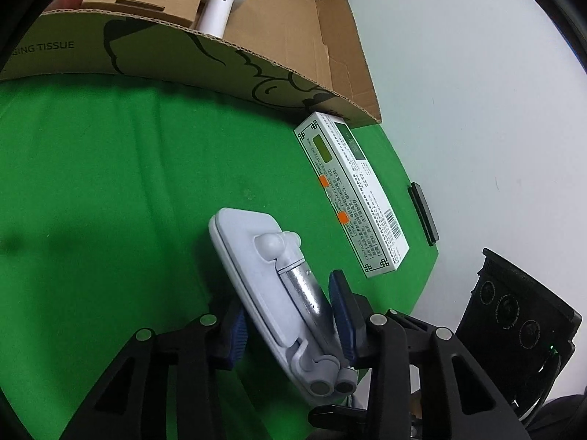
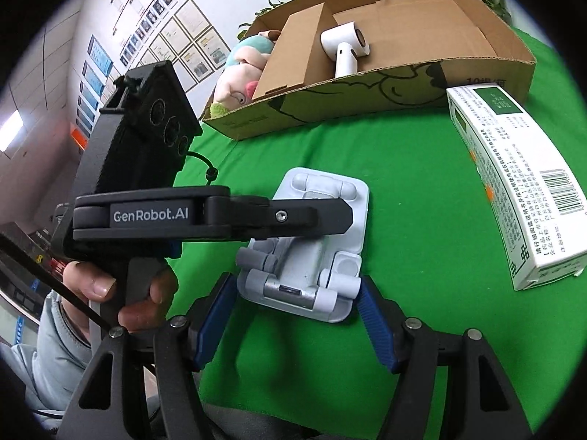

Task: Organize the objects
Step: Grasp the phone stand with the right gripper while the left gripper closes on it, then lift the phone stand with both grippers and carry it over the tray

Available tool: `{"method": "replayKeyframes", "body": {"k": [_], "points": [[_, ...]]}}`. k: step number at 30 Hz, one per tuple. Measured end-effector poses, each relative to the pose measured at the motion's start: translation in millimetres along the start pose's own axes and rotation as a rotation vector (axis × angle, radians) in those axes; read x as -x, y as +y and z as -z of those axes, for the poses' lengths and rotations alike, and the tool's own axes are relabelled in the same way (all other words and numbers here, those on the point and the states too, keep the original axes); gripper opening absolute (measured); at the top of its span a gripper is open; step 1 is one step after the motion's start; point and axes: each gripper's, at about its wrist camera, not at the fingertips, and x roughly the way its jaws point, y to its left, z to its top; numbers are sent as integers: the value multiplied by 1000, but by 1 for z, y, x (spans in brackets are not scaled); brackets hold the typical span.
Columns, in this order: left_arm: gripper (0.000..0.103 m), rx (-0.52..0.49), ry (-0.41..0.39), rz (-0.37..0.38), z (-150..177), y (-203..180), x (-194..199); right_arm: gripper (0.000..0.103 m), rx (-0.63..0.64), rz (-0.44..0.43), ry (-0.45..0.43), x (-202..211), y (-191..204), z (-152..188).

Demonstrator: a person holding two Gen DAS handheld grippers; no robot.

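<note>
The pale grey folding phone stand (image 1: 271, 293) lies on the green cloth (image 1: 110, 190), long side pointing far toward the brown cardboard box (image 1: 286, 36). The left gripper (image 1: 290, 326) squeezes it; the right gripper (image 2: 297, 315) waits open around its near end

A table draped in green cloth (image 2: 422, 220) carries everything. Directly on it lie a folded grey phone stand (image 2: 312, 256) near the middle, a long white printed carton (image 2: 513, 190) just beside it to the right, and an open cardboard box (image 2: 367, 84) along the far side — the carton's far end sits close against the box's wall.
</note>
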Motion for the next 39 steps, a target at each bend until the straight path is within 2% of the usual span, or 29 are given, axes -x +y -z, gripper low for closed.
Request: {"method": "replayKeyframes", "body": {"k": [7,15,27,39], "points": [[31,-59,-38,6,-4,-18,18,66,28,7,-40,7,1,-4],[27,-146,-107,-4,-22,-49,47,66,58,1,-136,26,10,-20],[24,-306,-235,-48,-81,-111,92,65,136,-9,-295,55,25,-91],[24,-356,-282,-44,-144,-141,108,65,166,-6,-354,64,19,-155]]}}
